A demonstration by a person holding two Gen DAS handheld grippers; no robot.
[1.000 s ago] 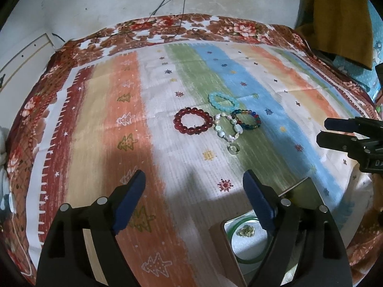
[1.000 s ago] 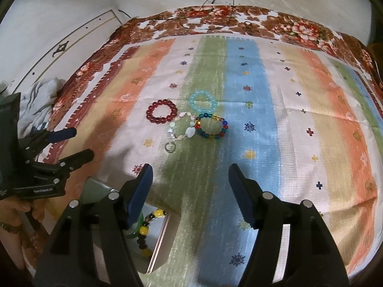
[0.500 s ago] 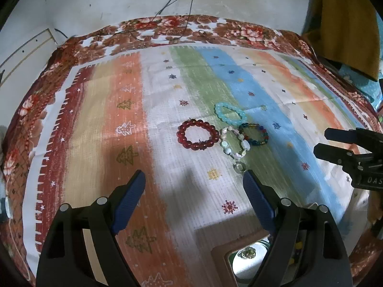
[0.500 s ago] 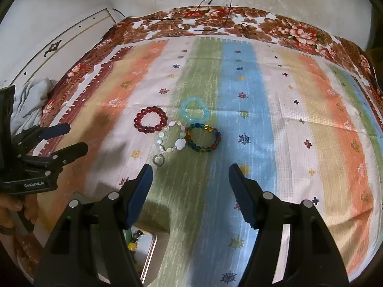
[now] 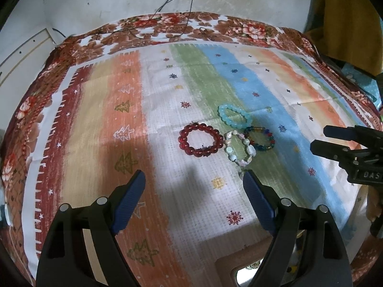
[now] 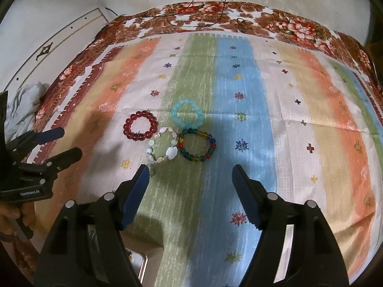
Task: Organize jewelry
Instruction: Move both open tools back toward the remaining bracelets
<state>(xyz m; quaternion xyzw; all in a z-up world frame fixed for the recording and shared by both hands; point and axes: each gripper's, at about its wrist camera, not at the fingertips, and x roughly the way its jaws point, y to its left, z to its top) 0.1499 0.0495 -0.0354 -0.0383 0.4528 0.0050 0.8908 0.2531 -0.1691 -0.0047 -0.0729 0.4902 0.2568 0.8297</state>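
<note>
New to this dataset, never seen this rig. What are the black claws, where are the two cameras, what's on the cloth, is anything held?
No robot: a person holds a handheld claw in each hand, each with a fisheye camera looking along its fingers. One picture is from the left claw, the other from the right claw; each also sees the other claw at its edge. Both are open and hold nothing. On the striped cloth lie four bead bracelets in a cluster: red bracelet, pale blue bracelet, multicoloured bracelet, white shell bracelet. A tray peeks in at the bottom.

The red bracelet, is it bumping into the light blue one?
Apart. The right wrist view shows striped cloth between the red bracelet and the light blue bracelet.
</note>
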